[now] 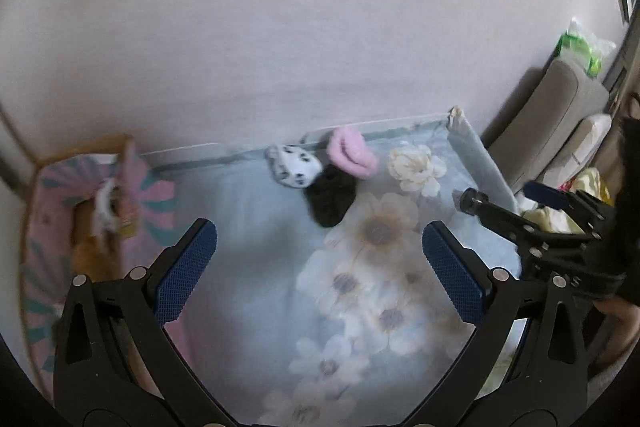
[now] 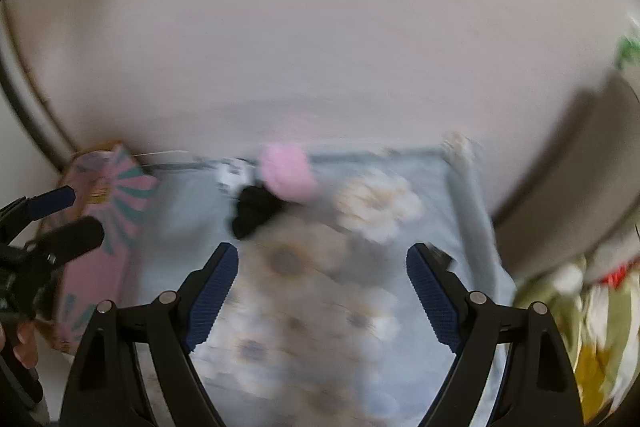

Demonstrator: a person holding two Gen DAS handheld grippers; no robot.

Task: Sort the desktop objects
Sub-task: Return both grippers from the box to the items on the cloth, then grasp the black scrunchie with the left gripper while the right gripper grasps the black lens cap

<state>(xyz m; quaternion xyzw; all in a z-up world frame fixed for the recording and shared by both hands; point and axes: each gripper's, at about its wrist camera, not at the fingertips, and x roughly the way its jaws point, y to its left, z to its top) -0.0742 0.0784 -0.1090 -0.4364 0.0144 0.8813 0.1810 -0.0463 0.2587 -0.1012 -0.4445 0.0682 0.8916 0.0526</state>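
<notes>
Left wrist view
Left gripper (image 1: 319, 263): jaws stood wide apart with nothing between the blue pads, hanging over the floral tablecloth (image 1: 248, 227).
Soft items: a pink fuzzy piece (image 1: 352, 155), a white piece with black spots (image 1: 294, 169) and a black fuzzy piece (image 1: 332, 203) lay touching one another near the table's far edge by the wall (image 1: 280, 27); whether they were socks or hair ties could not be told.
Pink patterned box (image 1: 44, 211): sat at the left, partly cut off by the picture's rim; its contents were blurred.
Right gripper (image 1: 508, 203): reached in from the right with one finger tip dark and rounded, its body partly cut off.

Right wrist view
Right gripper (image 2: 322, 301): fingers spread wide, empty, above the tablecloth (image 2: 180, 219).
Sharpness: heavy blur smeared everything.
Soft items: the pink piece (image 2: 286, 177) and black piece (image 2: 252, 211) showed only as blobs at the far edge; the white piece (image 2: 232, 177) was barely readable.
Left gripper (image 2: 64, 215): entered from the left before the pink box (image 2: 96, 267), its jaws parted; a hand's fingers (image 2: 24, 343) showed below it, cut off.
Right edge: colourful cloth shapes (image 2: 592, 307), too smeared to name.
</notes>
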